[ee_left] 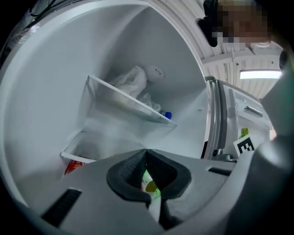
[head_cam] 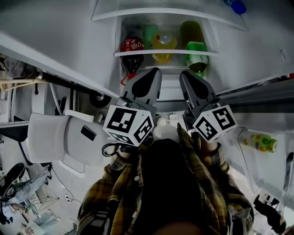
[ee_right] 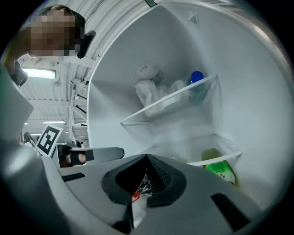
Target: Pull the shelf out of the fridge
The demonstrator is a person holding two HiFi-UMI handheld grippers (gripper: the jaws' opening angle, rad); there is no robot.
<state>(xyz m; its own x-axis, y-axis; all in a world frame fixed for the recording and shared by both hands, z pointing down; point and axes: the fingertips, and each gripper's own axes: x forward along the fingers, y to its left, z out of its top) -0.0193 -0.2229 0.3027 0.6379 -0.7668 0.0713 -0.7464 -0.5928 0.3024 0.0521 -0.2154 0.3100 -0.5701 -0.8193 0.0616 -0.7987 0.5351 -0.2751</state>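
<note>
The fridge stands open in front of me. In the head view a glass shelf (head_cam: 165, 52) crosses its middle, with a red cola bottle (head_cam: 132, 46), a yellow bottle (head_cam: 164, 43) and a green bottle (head_cam: 196, 53) around it. Another shelf (head_cam: 161, 11) lies further up. My left gripper (head_cam: 154, 71) and right gripper (head_cam: 183, 73) point into the fridge side by side, just short of the middle shelf. Both are shut, and nothing shows between the pads. The left gripper (ee_left: 146, 151) faces a glass shelf (ee_left: 128, 103). The right gripper (ee_right: 147, 157) faces the same shelf (ee_right: 170, 103).
A crumpled white bag (ee_left: 133, 80) and a blue-capped bottle (ee_right: 196, 78) lie on the upper shelf. A lower shelf edge (ee_right: 216, 159) has a green bottle (ee_right: 220, 172) under it. The door rack at right holds a bottle (head_cam: 261, 142). A white chair (head_cam: 59, 137) stands at left.
</note>
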